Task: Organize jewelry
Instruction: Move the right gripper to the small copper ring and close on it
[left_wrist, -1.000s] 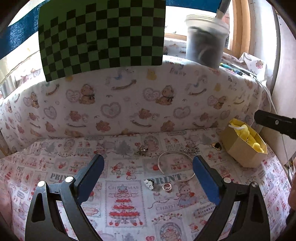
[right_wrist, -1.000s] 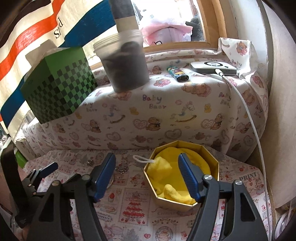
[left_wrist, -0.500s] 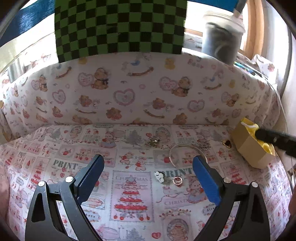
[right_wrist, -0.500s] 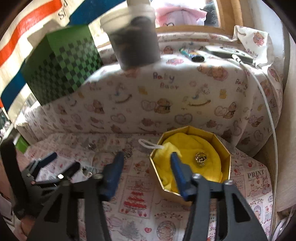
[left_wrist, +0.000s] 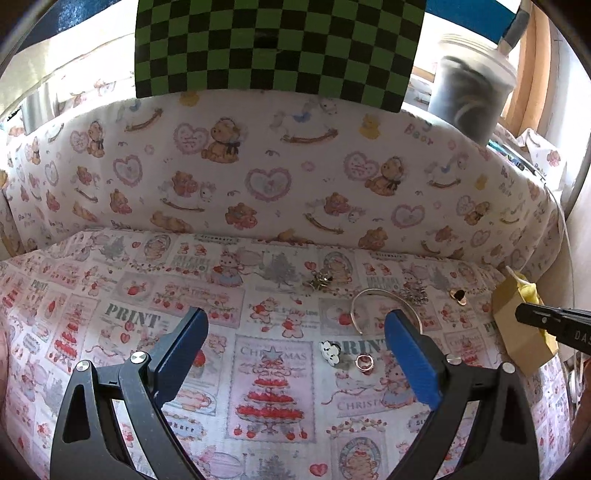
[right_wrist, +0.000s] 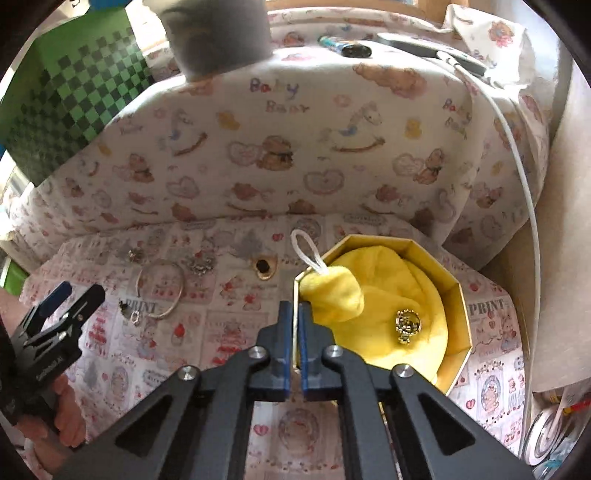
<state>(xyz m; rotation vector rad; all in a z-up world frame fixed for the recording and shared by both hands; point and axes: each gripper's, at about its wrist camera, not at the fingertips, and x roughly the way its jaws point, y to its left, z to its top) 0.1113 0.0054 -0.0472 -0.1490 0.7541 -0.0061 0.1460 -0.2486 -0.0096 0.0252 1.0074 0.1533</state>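
Daylight from window behind; patterned cloth (left_wrist: 280, 373) evenly bright; fisheye bending and dark vignette at edges; grey tub (right_wrist: 218, 33) blurred.

Daylight is coming through a wood-framed window (left_wrist: 532, 74) behind. A teddy-bear print cloth (left_wrist: 295, 173) is draping the raised ledge, and a Christmas-print cloth (left_wrist: 273, 369) is covering the surface below.

Glossy gold box (right_wrist: 458, 291), yellow cloth lining (right_wrist: 384, 280)
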